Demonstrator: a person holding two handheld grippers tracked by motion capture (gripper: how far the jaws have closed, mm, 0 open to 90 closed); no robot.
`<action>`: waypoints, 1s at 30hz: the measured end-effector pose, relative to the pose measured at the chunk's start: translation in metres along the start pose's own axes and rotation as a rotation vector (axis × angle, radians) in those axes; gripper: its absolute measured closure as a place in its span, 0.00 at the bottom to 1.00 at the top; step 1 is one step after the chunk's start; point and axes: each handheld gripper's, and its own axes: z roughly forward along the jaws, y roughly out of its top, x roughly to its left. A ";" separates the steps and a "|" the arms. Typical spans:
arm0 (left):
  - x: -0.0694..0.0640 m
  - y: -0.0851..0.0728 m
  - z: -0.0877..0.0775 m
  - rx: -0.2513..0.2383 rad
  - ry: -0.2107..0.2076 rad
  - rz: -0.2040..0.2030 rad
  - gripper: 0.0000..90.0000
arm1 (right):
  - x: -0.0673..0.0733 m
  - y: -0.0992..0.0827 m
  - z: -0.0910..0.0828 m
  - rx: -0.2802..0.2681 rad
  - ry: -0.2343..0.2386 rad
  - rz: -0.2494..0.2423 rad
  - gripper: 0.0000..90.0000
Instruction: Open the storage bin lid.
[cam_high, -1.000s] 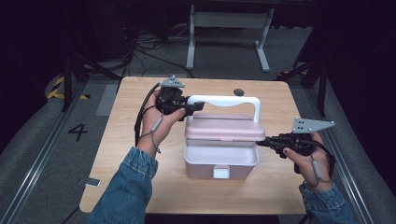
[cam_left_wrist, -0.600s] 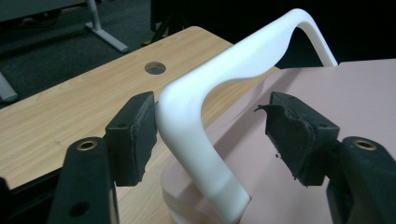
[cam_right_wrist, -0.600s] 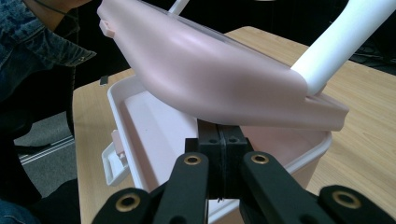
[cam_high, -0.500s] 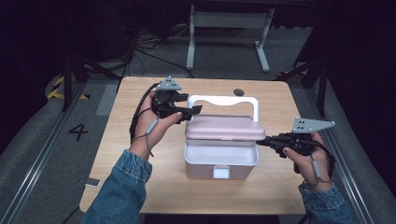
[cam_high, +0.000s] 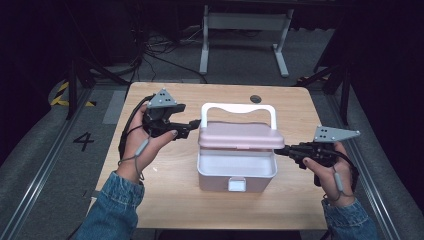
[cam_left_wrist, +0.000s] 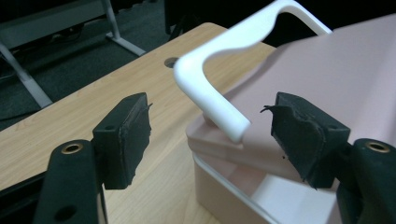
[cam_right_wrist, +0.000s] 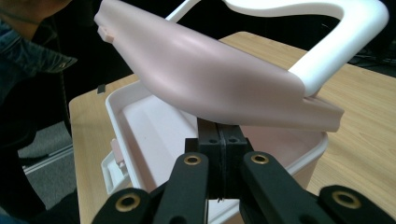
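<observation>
centre of the high view: white plastic storage box (cam_high: 236, 172) on the light wooden table (cam_high: 165, 185), front latch tab (cam_high: 237, 184) toward the bottom of the frame, pale pink hinged lid (cam_high: 240, 135) raised partway above the box with the interior showing under its front edge; white u-shaped carry handle (cam_high: 239, 107) lying behind the lid toward the top of the frame

left of centre in the high view: left gripper (cam_high: 191, 125) held in a hand (cam_high: 145, 142) with a blue denim sleeve (cam_high: 112, 210), grey three-cornered plate on top, tips just beside the lid's left end. in the left gripper view (cam_left_wrist: 210, 135): jaws spread wide, black pads (cam_left_wrist: 133, 133) at lower left and lower right of the frame, end of the white handle (cam_left_wrist: 212, 100) and the corner of the pink lid (cam_left_wrist: 336, 74) between them, touching neither pad as far as can be seen

right of centre in the high view: right gripper (cam_high: 280, 151) held in the other hand (cam_high: 327, 167), tips at the box's right side beneath the lid's right edge. in the right gripper view (cam_right_wrist: 219, 140): jaws pressed together at bottom centre, tips directly beneath the tilted pink lid (cam_right_wrist: 210, 79) and above the box's open white interior (cam_right_wrist: 154, 126); contact with the lid's underside likely but cannot tell for sure

small dark round hole (cam_high: 256, 99) in the table near its far edge, above the handle in the high view
</observation>
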 end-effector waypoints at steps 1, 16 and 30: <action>-0.002 -0.003 -0.002 0.005 -0.005 0.008 0.32 | 0.000 0.000 0.000 -0.005 -0.005 0.005 1.00; -0.010 -0.028 0.001 -0.005 0.011 0.043 0.31 | 0.000 0.006 -0.004 -0.063 -0.025 0.034 1.00; -0.011 -0.043 0.013 -0.020 0.001 0.016 0.30 | -0.006 0.015 -0.005 -0.118 -0.042 0.023 1.00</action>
